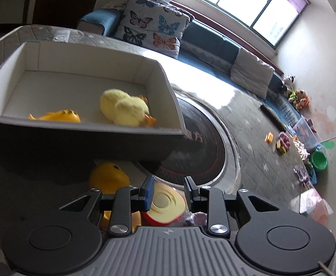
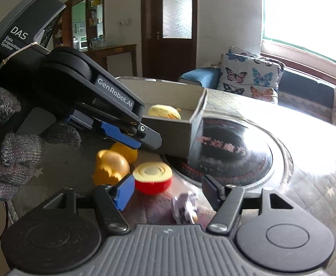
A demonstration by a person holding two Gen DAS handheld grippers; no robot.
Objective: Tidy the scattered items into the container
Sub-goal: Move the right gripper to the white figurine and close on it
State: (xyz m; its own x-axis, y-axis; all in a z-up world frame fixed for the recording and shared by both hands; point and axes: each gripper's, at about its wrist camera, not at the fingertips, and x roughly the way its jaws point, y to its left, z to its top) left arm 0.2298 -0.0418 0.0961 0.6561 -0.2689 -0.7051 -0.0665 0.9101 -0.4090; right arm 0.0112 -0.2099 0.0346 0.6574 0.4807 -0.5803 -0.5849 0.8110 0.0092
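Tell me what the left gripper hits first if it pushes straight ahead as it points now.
Most likely the half apple, which sits between the open fingers of the left gripper. Beyond it lies the box. Depth is hard to judge in this fisheye view.

both the left gripper (image 1: 169, 192) and right gripper (image 2: 166, 189) hover with jaws apart.

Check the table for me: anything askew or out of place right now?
Nothing spilled or damaged. The box sits partly over the round black hotplate rather than flat on the cloth. A yellow toy and half apple lie outside it.
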